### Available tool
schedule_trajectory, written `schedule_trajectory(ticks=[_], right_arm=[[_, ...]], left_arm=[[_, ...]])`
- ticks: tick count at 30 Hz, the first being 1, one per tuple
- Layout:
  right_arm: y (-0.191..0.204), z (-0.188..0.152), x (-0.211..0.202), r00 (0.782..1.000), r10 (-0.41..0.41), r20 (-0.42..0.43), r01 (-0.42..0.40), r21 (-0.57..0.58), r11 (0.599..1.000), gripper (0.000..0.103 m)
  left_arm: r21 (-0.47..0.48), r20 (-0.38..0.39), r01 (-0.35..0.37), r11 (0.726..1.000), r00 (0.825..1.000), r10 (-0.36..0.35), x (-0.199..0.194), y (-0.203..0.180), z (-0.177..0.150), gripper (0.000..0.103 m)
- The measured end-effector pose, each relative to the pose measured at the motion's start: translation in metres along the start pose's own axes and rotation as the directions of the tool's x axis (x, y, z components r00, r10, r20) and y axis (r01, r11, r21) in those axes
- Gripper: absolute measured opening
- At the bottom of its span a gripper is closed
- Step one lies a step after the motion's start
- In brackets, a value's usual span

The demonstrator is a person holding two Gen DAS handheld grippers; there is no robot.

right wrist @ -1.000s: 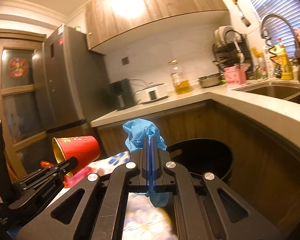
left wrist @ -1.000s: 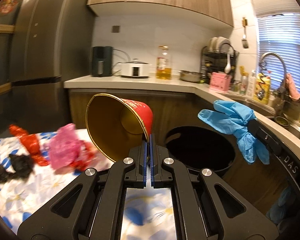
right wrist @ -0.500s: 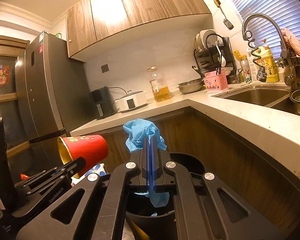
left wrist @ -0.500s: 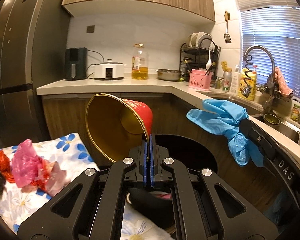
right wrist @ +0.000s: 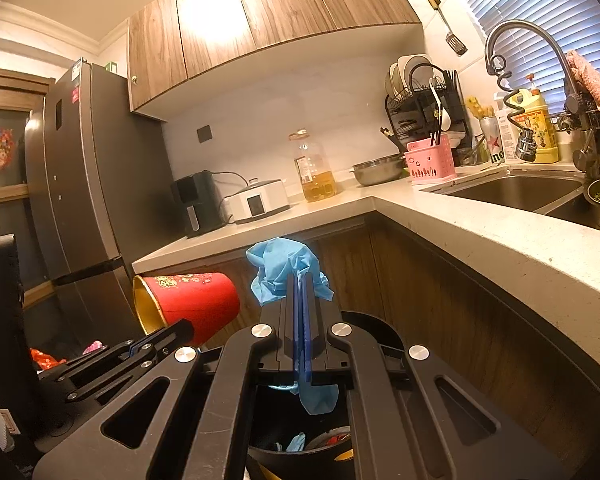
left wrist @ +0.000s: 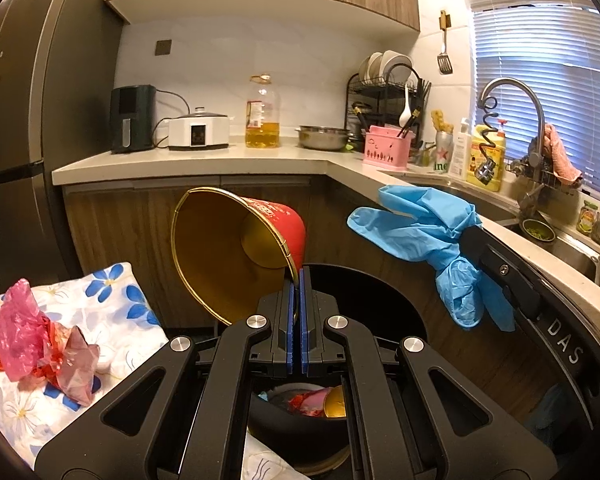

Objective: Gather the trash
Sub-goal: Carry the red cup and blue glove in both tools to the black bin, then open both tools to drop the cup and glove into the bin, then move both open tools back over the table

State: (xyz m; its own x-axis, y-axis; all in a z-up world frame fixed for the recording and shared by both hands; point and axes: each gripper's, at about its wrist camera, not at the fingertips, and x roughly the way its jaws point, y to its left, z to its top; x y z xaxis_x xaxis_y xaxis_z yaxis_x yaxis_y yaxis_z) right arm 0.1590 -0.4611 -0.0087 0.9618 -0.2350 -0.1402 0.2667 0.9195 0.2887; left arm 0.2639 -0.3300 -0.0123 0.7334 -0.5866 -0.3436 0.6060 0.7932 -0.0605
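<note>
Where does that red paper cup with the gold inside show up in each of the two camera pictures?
Left wrist view: the red cup fills the centre, tipped on its side, rim pinched in the left gripper.
Right wrist view: the same cup is at lower left, beside the blue glove held in the right gripper.
Shared landmark: the oil bottle on the counter.

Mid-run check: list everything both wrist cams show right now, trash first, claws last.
paper cup: 1, red, gold inside, tipped, rim in left claw
glove: 1, blue, in right claw
trash bin: 1, black, below both claws, trash inside
plastic wrappers: few, pink and red, on floral cloth
oil bottle: 1, yellow, counter
utensil caddy: 1, pink, counter
left claw: 1, black, shut
right claw: 1, black, shut
</note>
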Motion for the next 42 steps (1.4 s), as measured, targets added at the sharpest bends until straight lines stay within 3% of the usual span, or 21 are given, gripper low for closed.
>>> schedule_trajectory(ticks=[14,18,20,21,22,24,27,33,42], right_arm=[[-0.003,0.000,0.015,1.000,0.018,-0.008,-0.018,0.005,1.000,0.003],[-0.006,0.001,0.023,0.999,0.034,-0.028,-0.033,0.009,0.999,0.017],[-0.009,0.001,0.025,0.999,0.036,-0.035,-0.036,0.020,0.999,0.030],[-0.011,0.001,0.026,0.999,0.039,-0.038,-0.038,0.029,0.999,0.034],[-0.012,0.001,0.026,0.999,0.035,-0.040,-0.034,0.031,0.999,0.034],[-0.013,0.001,0.025,0.999,0.027,-0.041,-0.026,0.028,0.999,0.034],[-0.014,-0.001,0.023,0.999,0.019,-0.047,-0.017,0.028,0.999,0.042],[-0.009,-0.001,0.017,0.999,0.015,-0.047,-0.014,0.014,1.000,0.055],[0.003,-0.001,-0.003,0.999,0.015,-0.035,-0.016,-0.020,1.000,0.068]], left_arm=[[0.004,-0.026,0.039,0.999,0.999,-0.039,0.021,-0.001,-0.003,0.002],[0.000,-0.046,0.065,0.998,0.997,-0.065,0.031,0.001,-0.005,0.002],[0.001,-0.067,0.050,0.999,0.997,-0.050,0.036,0.003,-0.007,0.015],[0.001,-0.074,0.042,0.999,0.996,-0.042,0.038,0.004,-0.009,0.033],[-0.006,-0.075,0.043,0.999,0.996,-0.043,0.039,0.006,-0.010,0.043],[-0.031,-0.074,0.041,0.999,0.996,-0.043,0.038,0.011,-0.013,0.050],[-0.048,-0.073,0.012,0.999,0.997,-0.016,0.035,0.016,-0.015,0.063],[-0.055,-0.063,-0.044,0.998,0.997,0.041,0.021,0.023,-0.017,0.075],[-0.079,-0.031,-0.135,0.988,0.991,0.133,-0.018,0.036,-0.025,0.082]])
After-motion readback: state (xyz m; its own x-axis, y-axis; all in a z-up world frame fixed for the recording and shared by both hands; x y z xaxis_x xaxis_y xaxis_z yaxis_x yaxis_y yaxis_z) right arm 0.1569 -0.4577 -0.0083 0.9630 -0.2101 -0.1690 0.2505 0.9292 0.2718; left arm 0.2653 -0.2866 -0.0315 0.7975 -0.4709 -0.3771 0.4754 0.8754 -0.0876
